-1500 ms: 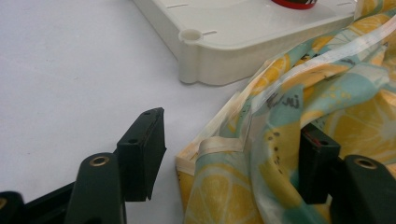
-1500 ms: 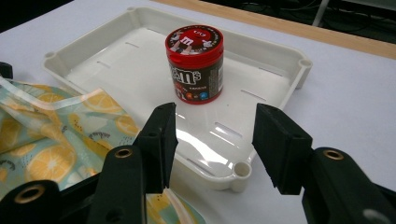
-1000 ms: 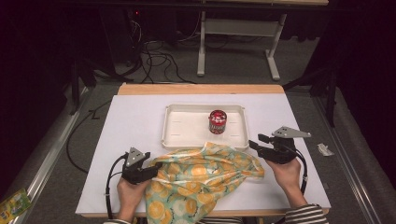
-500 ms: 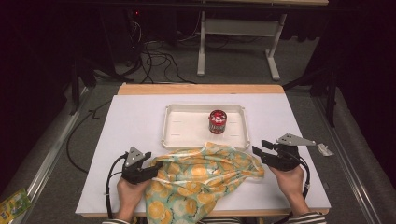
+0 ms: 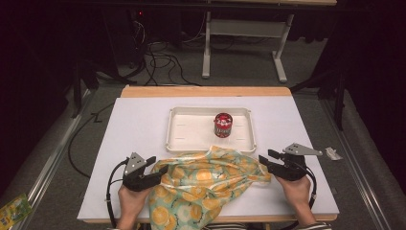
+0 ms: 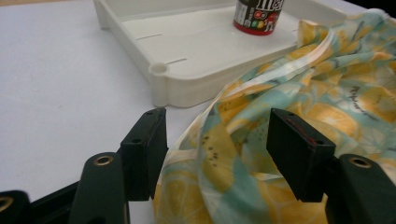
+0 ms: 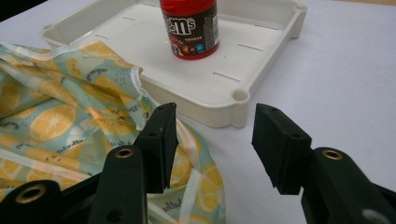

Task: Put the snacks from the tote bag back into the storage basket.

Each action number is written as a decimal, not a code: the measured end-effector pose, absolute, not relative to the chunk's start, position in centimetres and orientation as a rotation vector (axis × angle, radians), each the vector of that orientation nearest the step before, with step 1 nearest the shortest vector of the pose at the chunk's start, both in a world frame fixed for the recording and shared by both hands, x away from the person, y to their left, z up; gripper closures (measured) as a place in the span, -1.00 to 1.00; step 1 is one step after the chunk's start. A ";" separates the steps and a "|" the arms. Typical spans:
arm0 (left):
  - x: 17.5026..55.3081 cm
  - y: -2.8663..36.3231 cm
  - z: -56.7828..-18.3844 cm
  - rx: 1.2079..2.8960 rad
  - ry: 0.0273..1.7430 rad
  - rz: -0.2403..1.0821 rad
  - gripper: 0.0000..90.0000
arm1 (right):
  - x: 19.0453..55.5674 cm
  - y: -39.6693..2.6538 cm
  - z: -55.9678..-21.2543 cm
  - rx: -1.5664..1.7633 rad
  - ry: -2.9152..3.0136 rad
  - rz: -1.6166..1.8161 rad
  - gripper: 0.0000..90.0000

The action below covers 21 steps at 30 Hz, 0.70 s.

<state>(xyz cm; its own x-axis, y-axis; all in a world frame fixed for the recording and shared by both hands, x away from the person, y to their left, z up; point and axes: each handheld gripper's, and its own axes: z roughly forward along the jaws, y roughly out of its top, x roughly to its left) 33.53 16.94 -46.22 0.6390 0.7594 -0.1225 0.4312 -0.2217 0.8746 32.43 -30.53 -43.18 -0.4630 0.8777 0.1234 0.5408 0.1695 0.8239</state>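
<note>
Lying crumpled on the near half of the desk (image 5: 124, 129), the lemon-print cloth (image 5: 206, 184) is spilling over the desk's front edge, and its far edge is resting against the near wall of the white tray (image 5: 191, 129).

Left hand-held gripper (image 5: 155, 172): it is sitting at the cloth's left edge, pointing toward the cloth. In the left gripper view its jaws are standing apart with a fold of the cloth (image 6: 243, 154) lying in the gap; the pads are not pressing on the fabric. The left hand (image 5: 130, 201) is gripping the body from the near side, forearm coming in from the bottom of the high view, and the gripper is lying low and roughly level over the desk.

Right hand-held gripper (image 5: 265, 162): it is sitting at the cloth's right edge, pointing left toward the cloth. In the right gripper view its jaws are standing about half open; the cloth (image 7: 70, 121) is lying beside and under the left jaw, while bare desk is showing between the two jaws. Nothing is being held. The right hand (image 5: 296, 189) is holding the body from behind, wrist low.

Standing upright in the tray's right part is a red candy jar (image 5: 222, 125), well apart from both grippers.
</note>
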 end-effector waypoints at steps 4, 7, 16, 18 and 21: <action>33.2 16.9 -45.9 1.848 0.931 0.400 -0.15 | 32.2 -30.6 -43.4 1.350 2.069 1.203 0.14; 32.9 16.8 -45.7 1.850 0.912 0.392 -0.15 | 32.0 -30.7 -43.7 1.358 2.062 1.205 0.14; 32.1 17.2 -44.6 1.797 0.890 0.359 -0.15 | 31.4 -31.5 -44.4 1.380 2.035 1.201 0.20; 32.1 17.4 -44.4 1.787 0.889 0.358 -0.15 | 31.3 -31.7 -44.5 1.384 2.024 1.200 0.21; 32.0 17.7 -44.1 1.782 0.894 0.368 -0.14 | 31.1 -32.1 -44.6 1.395 2.014 1.192 0.23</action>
<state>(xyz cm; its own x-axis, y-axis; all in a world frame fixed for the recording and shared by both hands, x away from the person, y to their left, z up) 32.00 17.71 -44.14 0.6721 0.7215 -0.1663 0.3957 -0.1602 0.9043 31.09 -32.06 -44.55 -0.4124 0.9018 0.1294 0.5472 0.1316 0.8266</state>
